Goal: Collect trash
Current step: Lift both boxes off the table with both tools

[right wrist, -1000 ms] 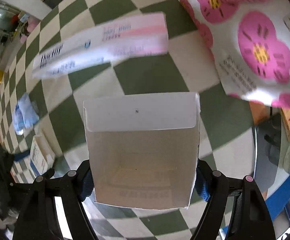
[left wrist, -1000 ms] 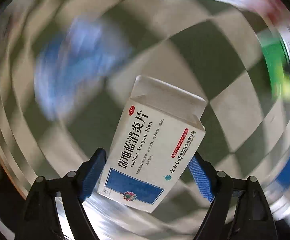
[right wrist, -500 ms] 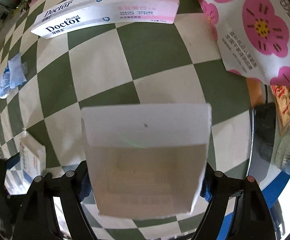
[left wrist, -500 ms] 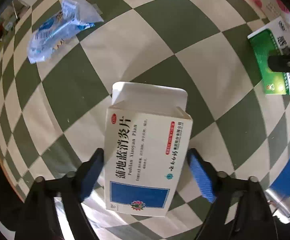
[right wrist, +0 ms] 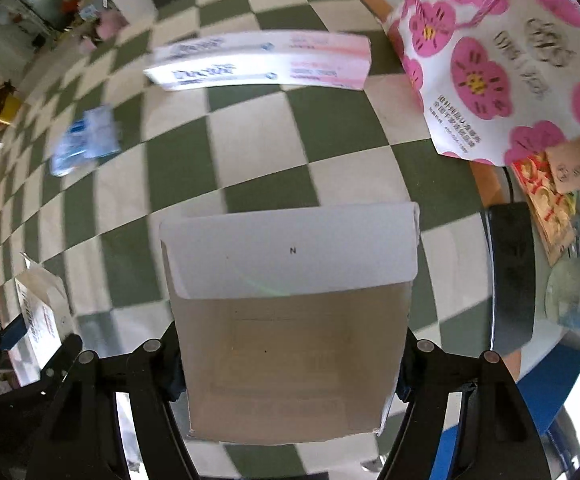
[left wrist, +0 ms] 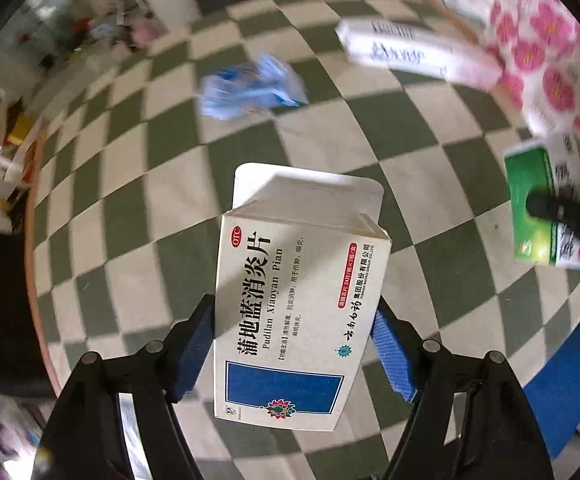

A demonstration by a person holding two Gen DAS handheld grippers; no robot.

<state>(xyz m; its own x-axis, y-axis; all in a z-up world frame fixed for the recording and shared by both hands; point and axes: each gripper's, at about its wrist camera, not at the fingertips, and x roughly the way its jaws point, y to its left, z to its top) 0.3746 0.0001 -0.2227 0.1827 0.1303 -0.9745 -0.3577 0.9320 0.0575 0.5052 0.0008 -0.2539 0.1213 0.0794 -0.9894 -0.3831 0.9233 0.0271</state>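
Green-and-cream checks cover the whole surface (left wrist: 442,128), and both grippers hang above it pointing pretty much straight down. The left gripper (left wrist: 294,344) has a white medicine box (left wrist: 294,312) with a blue panel and an open top flap, and its blue-padded fingers (left wrist: 193,344) are clamped on the box's two long sides. The jaws stand fairly wide, but that's just the width of the box. Same deal on the other side: the right gripper (right wrist: 290,364) is holding an opened white carton (right wrist: 290,320), plain side facing the camera, flap sticking up, sides wedged between its fingers, and its jaws have just been closing in a bit on it. From the left view that carton's other face is green (left wrist: 530,208).

Lying on the surface further out: a long pink-and-white toothpaste box (right wrist: 261,64), a crumpled blue plastic wrapper (left wrist: 249,88), and a paper bag with big pink flowers (right wrist: 502,60) just beside the toothpaste box's end. Past the surface's right edge in the right view there's a bin with a black rim (right wrist: 510,276) with some trash inside, too blurry to tell what.
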